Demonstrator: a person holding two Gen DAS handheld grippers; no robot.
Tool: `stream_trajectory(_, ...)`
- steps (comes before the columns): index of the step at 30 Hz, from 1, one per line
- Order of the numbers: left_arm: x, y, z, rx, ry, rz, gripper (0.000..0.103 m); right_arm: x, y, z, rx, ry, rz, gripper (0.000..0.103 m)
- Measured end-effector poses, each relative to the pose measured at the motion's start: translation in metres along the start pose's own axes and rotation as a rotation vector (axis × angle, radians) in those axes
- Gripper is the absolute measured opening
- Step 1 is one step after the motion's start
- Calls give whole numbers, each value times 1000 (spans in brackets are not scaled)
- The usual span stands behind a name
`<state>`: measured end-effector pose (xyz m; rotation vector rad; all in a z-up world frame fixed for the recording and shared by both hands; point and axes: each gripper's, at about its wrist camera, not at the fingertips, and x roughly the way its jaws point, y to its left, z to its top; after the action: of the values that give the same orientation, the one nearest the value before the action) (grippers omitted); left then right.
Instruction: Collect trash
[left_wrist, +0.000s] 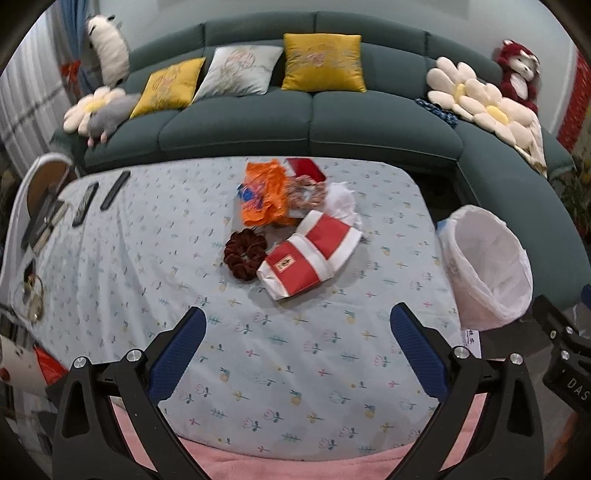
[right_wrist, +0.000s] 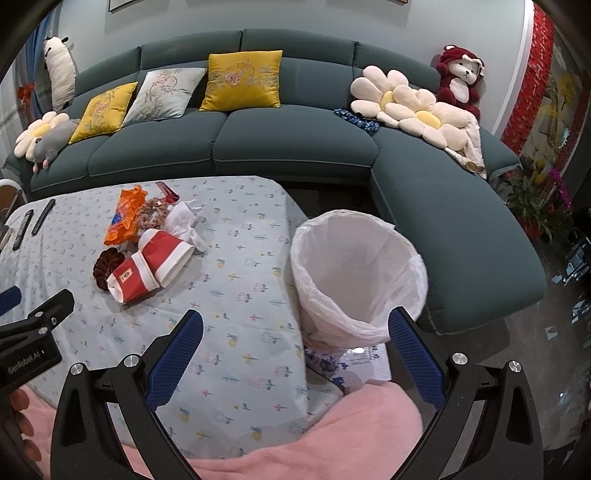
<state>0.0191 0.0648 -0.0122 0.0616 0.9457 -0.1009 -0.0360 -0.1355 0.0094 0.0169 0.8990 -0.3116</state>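
Both the left gripper (left_wrist: 297, 325) and right gripper (right_wrist: 295, 328) hover wide open and empty over the table (left_wrist: 295, 387), trash bin (right_wrist: 354, 273) alongside.

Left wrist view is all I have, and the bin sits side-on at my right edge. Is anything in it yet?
Observer: No. The right wrist view looks down into the bin; only its white liner shows.
Operator: Is the right gripper free?
Observer: Yes. The right gripper is open and holds nothing.
Operator: Where does the bin stand?
Observer: Off the table, just beside its right edge.
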Motion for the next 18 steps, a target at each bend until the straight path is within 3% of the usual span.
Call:
stream_trajectory(8,40,57,12,-96,-1,37,96,25,38,14,-21,-1,37,96)
stream_trajectory(14,86,86,25,-92,65,59,96,51,73,22,-49,12,70,96)
stream_trajectory(18,116,95,34,-113,95,31,96,74,97,28,-56,37,98,96)
